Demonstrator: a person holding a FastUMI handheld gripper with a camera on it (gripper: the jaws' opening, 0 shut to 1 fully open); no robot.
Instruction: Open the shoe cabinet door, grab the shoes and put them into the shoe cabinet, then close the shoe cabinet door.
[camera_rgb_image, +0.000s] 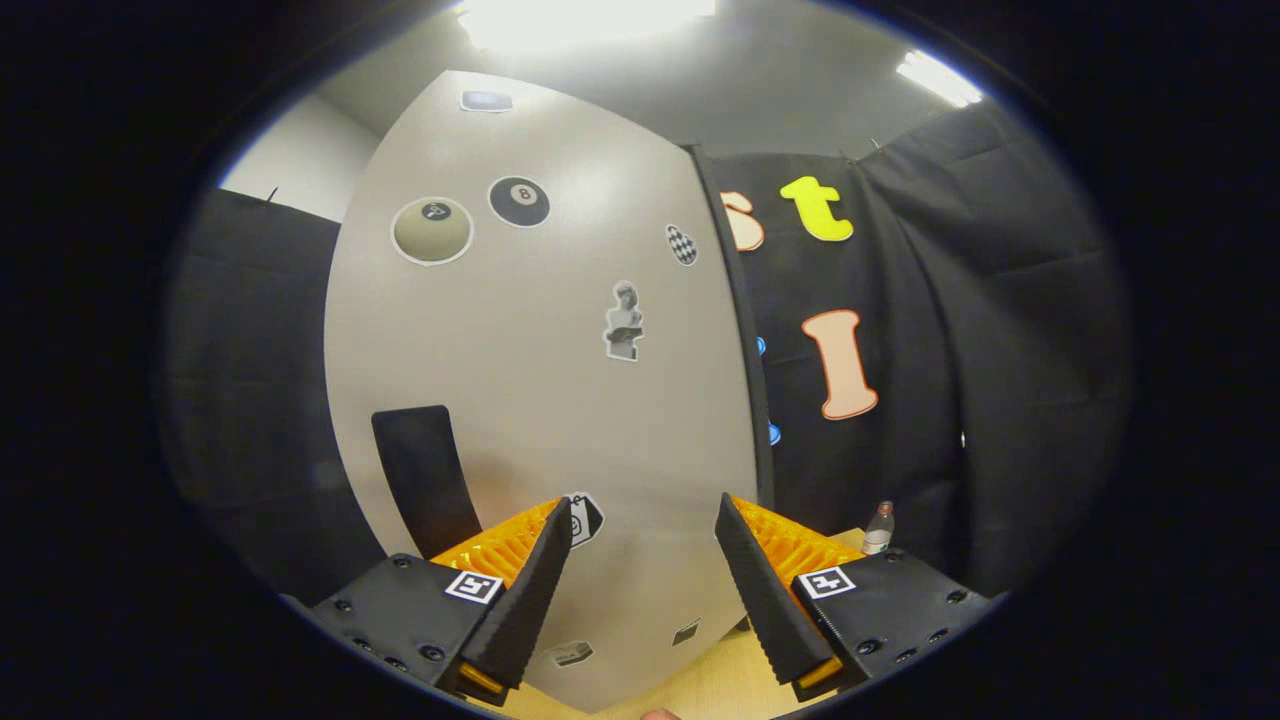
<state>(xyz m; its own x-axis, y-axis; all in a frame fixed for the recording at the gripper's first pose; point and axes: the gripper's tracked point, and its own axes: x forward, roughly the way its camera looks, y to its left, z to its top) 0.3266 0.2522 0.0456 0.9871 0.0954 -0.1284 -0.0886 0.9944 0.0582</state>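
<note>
**A:** Grey-beige board takes up the centre of the frame: that is the shoe cabinet door (560, 400), a flat panel dotted with stickers, an eight-ball sticker (519, 201) toward the upper left and a small figure sticker (624, 321) near the middle.

**B:** And the dark patch at the lower left of the panel?

**A:** A black handle (425, 478), I judge, just beyond the left finger. The gripper (640, 560) sits at the bottom centre, its fingers spread wide apart with nothing between them but the panel's face farther off. They clamp nothing.

**B:** Is the door open or closed?

**A:** I cannot tell for certain. Its right edge (735, 330) shows as a dark strip against the black cloth, and no interior of the cabinet is visible, so the panel could be flush or swung.

**B:** Any shoes?

**A:** None that I can make out. A small bottle (878, 528) stands at the lower right on a pale wooden surface (720, 680), close to the right finger.

**B:** So how far along is it?

**A:** With empty fingers facing the door near its handle, I judge this is a door step, either the opening at the start or the closing at the end. Which one, the view does not settle.
</note>
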